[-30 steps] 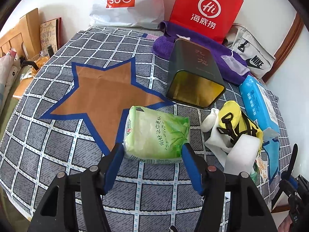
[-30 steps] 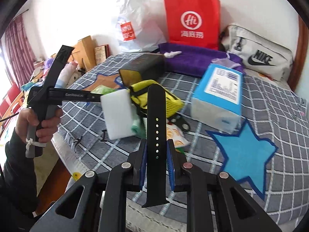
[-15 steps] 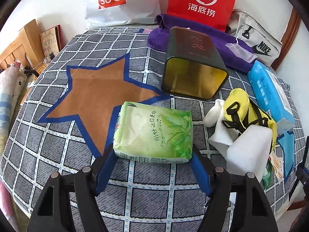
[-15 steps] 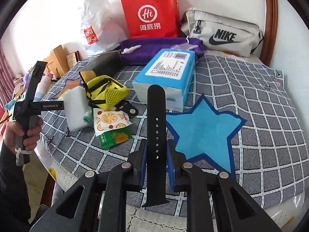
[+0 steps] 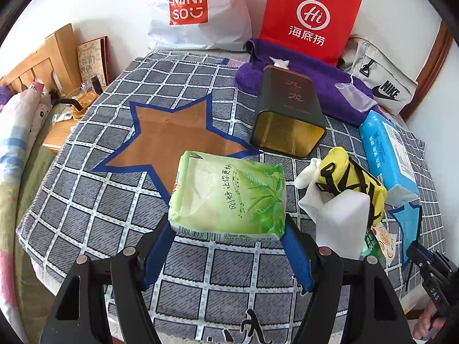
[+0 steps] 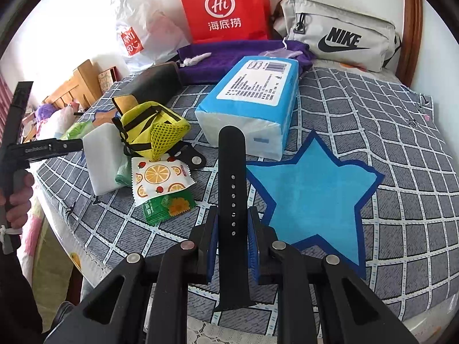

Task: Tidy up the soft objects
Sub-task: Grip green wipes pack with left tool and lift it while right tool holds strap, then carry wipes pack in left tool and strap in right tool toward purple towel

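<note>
Checked bedspread (image 5: 86, 200): dark tin (image 5: 287, 120) on side, empty; L fingers (image 5: 160, 246) pinch green pack (image 5: 229, 197), R fingers (image 6: 252, 229) pinch strap (image 6: 232, 189)

Strap (image 6: 231, 200) lower end hidden behind right gripper (image 6: 231, 226), green sachet (image 6: 167, 207) half under fruit sachet (image 6: 160, 176), tissue pack (image 5: 229, 197) underside unseen

tissue pack (image 5: 229, 197): glossy plastic | tin (image 5: 288, 116): metal | strap (image 6: 232, 197): matt
</note>
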Demonstrator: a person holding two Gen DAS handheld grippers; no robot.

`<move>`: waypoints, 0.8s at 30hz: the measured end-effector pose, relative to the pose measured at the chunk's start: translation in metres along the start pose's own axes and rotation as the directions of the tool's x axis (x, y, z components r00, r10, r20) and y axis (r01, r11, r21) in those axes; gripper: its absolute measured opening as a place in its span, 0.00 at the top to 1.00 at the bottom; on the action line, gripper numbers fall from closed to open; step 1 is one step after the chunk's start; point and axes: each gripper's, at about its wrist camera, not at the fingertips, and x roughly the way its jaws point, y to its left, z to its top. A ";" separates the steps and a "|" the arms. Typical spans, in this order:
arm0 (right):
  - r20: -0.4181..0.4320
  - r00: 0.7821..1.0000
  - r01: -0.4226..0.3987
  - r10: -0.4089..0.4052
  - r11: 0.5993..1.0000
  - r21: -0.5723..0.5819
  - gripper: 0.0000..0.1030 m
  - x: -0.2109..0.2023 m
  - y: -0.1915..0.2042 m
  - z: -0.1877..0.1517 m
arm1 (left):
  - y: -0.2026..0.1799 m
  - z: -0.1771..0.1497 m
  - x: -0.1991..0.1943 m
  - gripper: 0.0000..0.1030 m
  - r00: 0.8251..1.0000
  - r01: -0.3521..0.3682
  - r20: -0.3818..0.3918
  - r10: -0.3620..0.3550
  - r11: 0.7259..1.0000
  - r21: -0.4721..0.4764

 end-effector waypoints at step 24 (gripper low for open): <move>0.104 0.994 0.023 -0.022 1.000 -0.013 0.82 -0.043 0.009 0.064 | -0.028 0.064 -0.047 0.31 0.992 0.081 0.099 -0.084 0.996 0.031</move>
